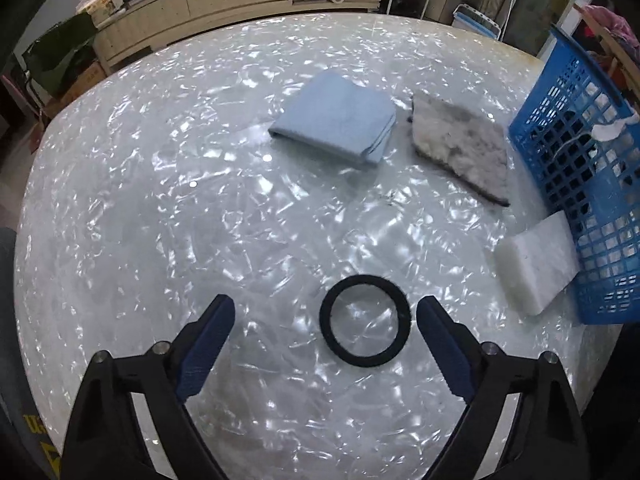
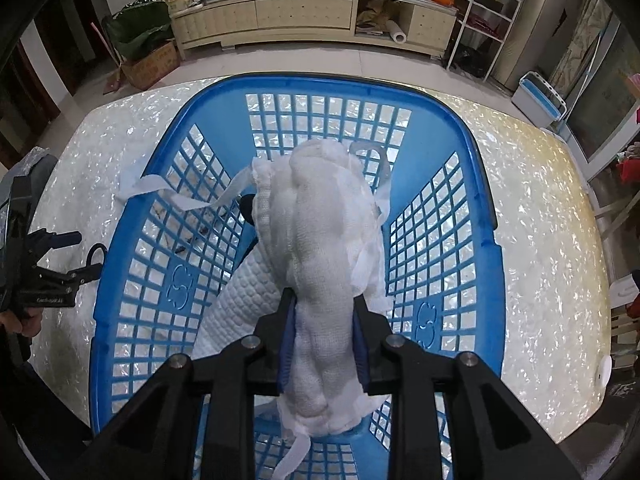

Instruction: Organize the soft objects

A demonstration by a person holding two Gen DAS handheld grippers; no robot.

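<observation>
My left gripper [image 1: 325,308] is open just above the table, with a black soft ring [image 1: 365,321] lying between its fingers, nearer the right one. Further off lie a folded light-blue cloth [image 1: 336,118], a grey-white fluffy pad [image 1: 460,140] and a white foam block [image 1: 536,264] leaning on the blue basket [image 1: 580,152]. My right gripper [image 2: 323,300] is shut on a white gauze bundle [image 2: 320,240] and holds it over the inside of the blue basket [image 2: 460,128]. A white quilted cloth [image 2: 240,304] lies in the basket below it.
The pearly white table [image 1: 160,200] ends in a curved edge ahead. A cream cabinet [image 2: 304,16] and a white wire rack [image 2: 484,12] stand beyond it. The left gripper shows in the right wrist view [image 2: 56,264], left of the basket.
</observation>
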